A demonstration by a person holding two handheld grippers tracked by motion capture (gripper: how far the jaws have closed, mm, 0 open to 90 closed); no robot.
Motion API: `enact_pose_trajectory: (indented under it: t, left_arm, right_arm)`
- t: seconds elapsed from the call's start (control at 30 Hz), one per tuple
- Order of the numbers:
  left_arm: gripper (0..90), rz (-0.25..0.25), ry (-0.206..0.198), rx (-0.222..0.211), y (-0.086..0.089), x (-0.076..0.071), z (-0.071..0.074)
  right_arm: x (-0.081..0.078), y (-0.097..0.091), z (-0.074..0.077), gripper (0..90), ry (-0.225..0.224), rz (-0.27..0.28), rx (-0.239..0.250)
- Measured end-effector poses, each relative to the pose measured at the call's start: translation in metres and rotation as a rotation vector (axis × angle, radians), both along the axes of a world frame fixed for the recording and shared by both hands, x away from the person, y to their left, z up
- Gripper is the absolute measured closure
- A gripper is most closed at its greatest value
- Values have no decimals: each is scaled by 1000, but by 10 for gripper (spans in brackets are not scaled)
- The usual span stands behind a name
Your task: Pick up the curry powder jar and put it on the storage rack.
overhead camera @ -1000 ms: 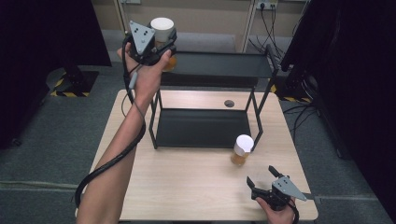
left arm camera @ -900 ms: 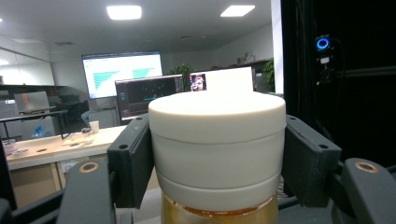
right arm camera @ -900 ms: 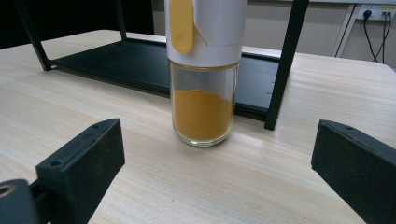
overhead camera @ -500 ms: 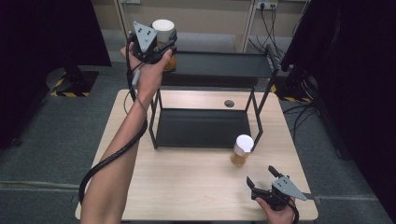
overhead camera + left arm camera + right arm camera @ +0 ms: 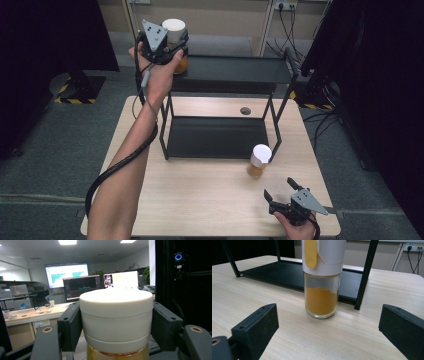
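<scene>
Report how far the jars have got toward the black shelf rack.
Nothing looks finished yet. In hand: the left gripper is clamped on a white-capped jar at the left end of the rack's top shelf; whether it rests there is unclear. Left: the second jar stands on the table by the rack's front right leg, with the right gripper open before it.

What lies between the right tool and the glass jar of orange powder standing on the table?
Nothing: bare light wooden tabletop separates the open right tool from the white-capped glass jar of orange powder, as the right gripper view shows.
</scene>
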State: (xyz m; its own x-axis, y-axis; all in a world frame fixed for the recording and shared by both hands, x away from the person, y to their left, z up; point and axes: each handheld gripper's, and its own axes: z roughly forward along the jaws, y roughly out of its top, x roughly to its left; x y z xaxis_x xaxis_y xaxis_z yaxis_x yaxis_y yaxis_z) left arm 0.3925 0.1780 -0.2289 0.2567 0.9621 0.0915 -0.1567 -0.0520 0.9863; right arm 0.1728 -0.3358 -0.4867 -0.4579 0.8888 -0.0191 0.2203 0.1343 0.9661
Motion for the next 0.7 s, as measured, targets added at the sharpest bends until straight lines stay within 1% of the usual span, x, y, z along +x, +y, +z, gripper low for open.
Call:
enact_pose_trajectory:
  t: [0.13, 0.2, 0.27, 0.3, 0.33, 0.4, 0.47, 0.6, 0.7]
  left_arm:
    - [331, 1, 4, -10, 1, 0, 0]
    - [327, -10, 0, -23, 3, 1, -2]
    - [278, -15, 5, -28, 4, 1, -2]
    - [278, -18, 9, -29, 5, 1, -2]
    - [246, -14, 8, -28, 5, 0, -2]
    - [201, -8, 4, -38, 4, -2, -2]
    - [177, -6, -4, -37, 3, -7, -2]
    - [166, 0, -17, -32, 0, -17, -3]
    - [165, 4, -19, -41, -1, -24, -4]
  right_arm:
    - [0, 0, 0, 31, 2, 1, -1]
    - [0, 1, 0, 31, 0, 1, -5]
    - [0, 1, 0, 30, 0, 1, -6]
    - [0, 1, 0, 30, 0, 1, -6]
    - [0, 1, 0, 30, 1, 1, -6]
    - [0, 0, 0, 30, 1, 1, -6]
    - [0, 0, 0, 29, 1, 2, -5]
    - [0, 0, 0, 28, 1, 0, -2]
    - [0, 0, 1, 28, 3, 2, -2]
